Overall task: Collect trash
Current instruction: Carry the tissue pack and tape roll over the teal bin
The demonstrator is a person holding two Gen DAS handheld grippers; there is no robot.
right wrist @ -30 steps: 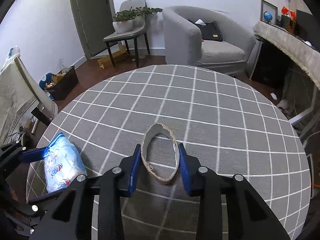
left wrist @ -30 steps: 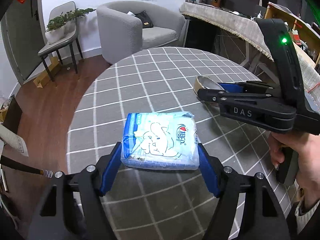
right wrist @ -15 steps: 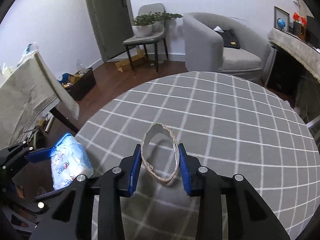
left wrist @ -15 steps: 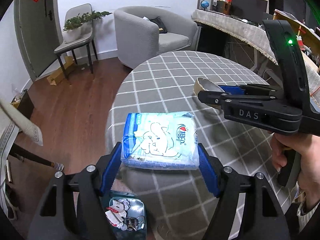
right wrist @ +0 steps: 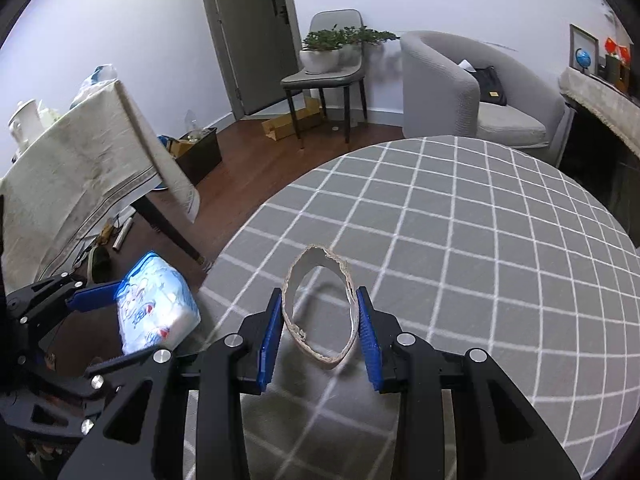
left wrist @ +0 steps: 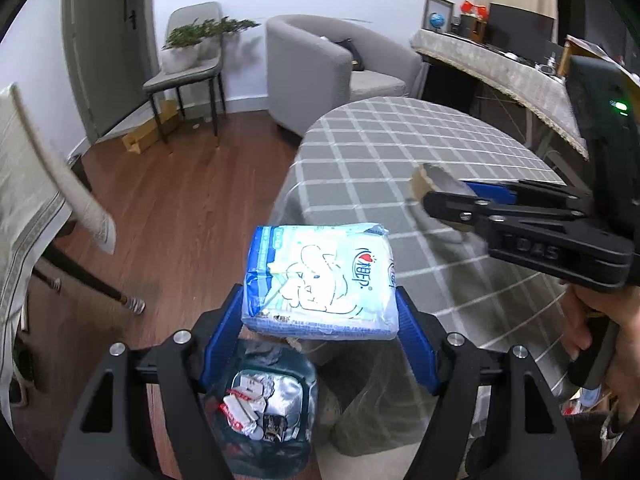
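Observation:
My left gripper is shut on a blue-and-white tissue pack, held in the air beyond the left rim of the round table. Below it on the floor stands a trash bin with wrappers inside. My right gripper is shut on a squashed cardboard ring above the checked tablecloth. In the left wrist view the right gripper shows at the right with the cardboard ring at its tip. The right wrist view has the left gripper and the tissue pack at lower left.
A cloth-draped side table stands at the left on dark legs. A grey armchair, a chair with a potted plant and a door are at the back. Wooden floor lies between. A hand grips the right tool.
Both grippers have moved left across the table with their loads. The tissue pack has passed the table's left rim, and the trash bin has come into view below it.

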